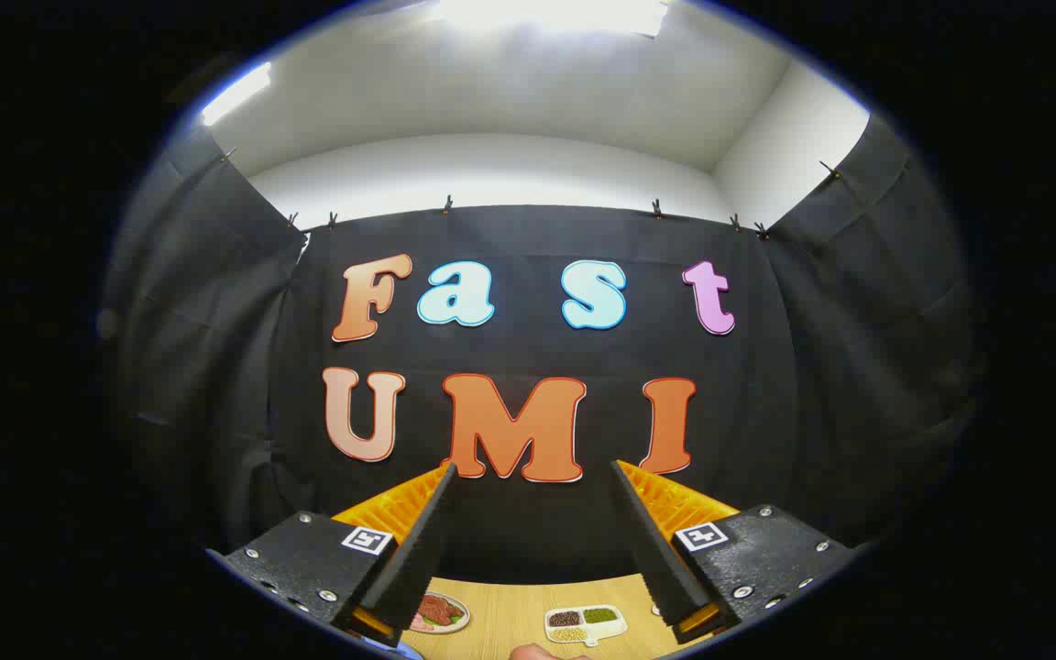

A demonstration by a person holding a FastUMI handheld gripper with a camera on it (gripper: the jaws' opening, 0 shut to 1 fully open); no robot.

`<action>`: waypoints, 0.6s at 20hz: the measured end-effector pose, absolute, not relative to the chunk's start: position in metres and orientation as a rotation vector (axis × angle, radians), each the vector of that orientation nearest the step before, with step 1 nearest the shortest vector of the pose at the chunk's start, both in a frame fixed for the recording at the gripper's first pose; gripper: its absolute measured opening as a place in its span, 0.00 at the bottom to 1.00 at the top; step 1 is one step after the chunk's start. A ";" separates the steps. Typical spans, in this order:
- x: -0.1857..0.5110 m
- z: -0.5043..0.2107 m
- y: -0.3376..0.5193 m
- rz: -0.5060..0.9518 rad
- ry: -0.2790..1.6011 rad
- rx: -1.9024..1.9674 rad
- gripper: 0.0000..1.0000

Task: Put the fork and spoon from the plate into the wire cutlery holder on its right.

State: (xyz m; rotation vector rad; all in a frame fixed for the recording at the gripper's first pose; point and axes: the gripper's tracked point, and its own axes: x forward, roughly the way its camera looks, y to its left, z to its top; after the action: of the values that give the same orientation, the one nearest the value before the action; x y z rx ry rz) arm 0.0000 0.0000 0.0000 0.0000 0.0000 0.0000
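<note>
Fork and spoon: 2 items, likely light, stiff, slippery metal; grasp mid-handle. Tongs (533, 477) apart, empty, raised above desk (510, 610).

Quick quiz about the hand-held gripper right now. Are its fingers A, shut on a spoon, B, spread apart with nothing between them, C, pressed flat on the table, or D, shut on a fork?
B: the hand-held gripper has its fingers spread wide with only the booth wall behind the gap, raised above the wooden table.
</note>
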 end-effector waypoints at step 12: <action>0.000 0.009 -0.001 -0.038 -0.026 0.029 0.96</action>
State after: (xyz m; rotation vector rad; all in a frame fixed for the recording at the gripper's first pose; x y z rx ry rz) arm 0.0000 -0.0014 0.0085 0.0289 -0.0265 -0.0376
